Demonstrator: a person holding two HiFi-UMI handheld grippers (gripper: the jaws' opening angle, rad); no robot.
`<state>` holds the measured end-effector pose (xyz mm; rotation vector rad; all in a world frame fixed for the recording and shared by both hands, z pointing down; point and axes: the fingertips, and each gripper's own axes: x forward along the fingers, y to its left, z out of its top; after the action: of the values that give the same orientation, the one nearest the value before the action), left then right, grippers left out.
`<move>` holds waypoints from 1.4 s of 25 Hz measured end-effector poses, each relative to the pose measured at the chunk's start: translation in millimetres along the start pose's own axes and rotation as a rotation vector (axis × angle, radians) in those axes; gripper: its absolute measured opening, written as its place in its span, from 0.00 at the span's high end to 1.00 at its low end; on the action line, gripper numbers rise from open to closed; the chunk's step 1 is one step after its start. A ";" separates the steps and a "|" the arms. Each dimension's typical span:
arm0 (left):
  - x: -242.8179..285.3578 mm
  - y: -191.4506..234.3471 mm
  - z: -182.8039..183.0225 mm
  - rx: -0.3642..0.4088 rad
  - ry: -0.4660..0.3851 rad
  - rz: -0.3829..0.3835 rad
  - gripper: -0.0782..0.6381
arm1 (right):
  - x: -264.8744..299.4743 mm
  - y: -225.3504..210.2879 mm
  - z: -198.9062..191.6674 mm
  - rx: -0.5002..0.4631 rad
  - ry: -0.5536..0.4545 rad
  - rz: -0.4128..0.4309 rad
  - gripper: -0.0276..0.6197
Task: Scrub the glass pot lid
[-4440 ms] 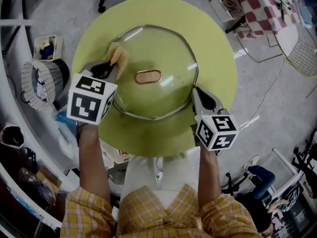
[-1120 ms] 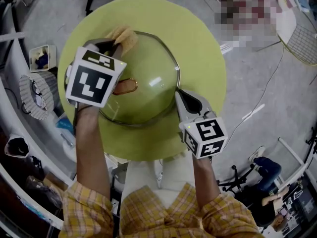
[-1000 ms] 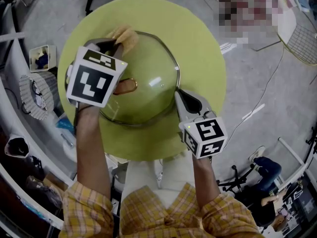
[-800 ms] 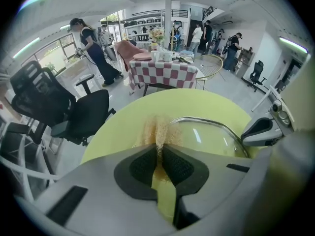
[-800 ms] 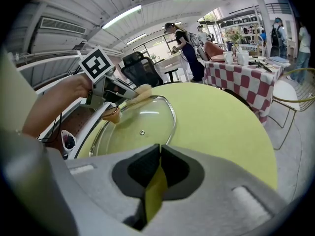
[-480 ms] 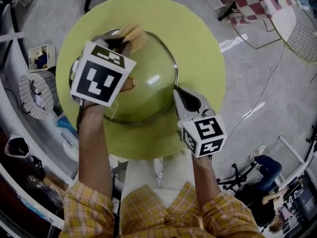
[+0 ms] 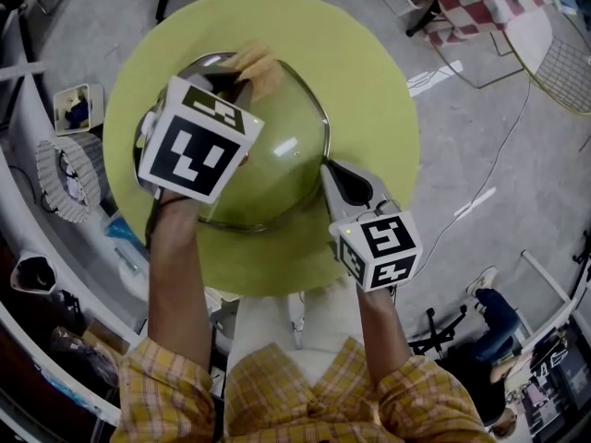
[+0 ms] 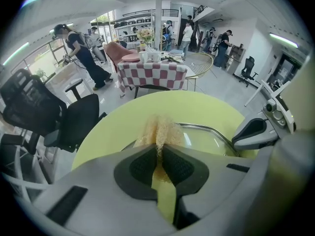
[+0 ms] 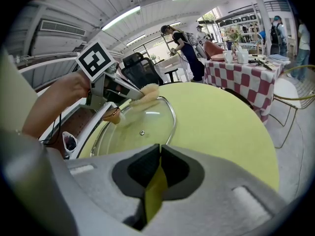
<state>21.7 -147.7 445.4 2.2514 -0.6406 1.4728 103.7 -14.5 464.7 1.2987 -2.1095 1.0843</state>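
Lid [image 7: 277, 169] in right jaws, scrubber [image 7: 254, 65] in left jaws.

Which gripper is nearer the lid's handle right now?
Left. The left gripper, shut on the scrub pad, is right beside the handle; the right gripper pinches the rim of the lid.

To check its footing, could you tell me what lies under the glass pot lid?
Through the glass pot lid only the yellow-green table shows. The left gripper and its scrubber hide the lid's left part.
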 end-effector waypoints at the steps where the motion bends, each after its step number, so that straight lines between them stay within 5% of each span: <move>1: 0.3 -1.5 0.5 0.005 0.002 -0.004 0.84 | 0.1 -0.1 0.0 0.001 0.000 0.000 0.94; 35: 8.0 -66.8 3.7 0.096 0.049 -0.115 0.84 | -1.5 -1.4 -0.3 0.013 -0.005 -0.002 0.94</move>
<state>64.6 -95.8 447.3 2.2747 -0.4263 1.5267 105.6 -13.9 464.4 1.3098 -2.1078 1.0967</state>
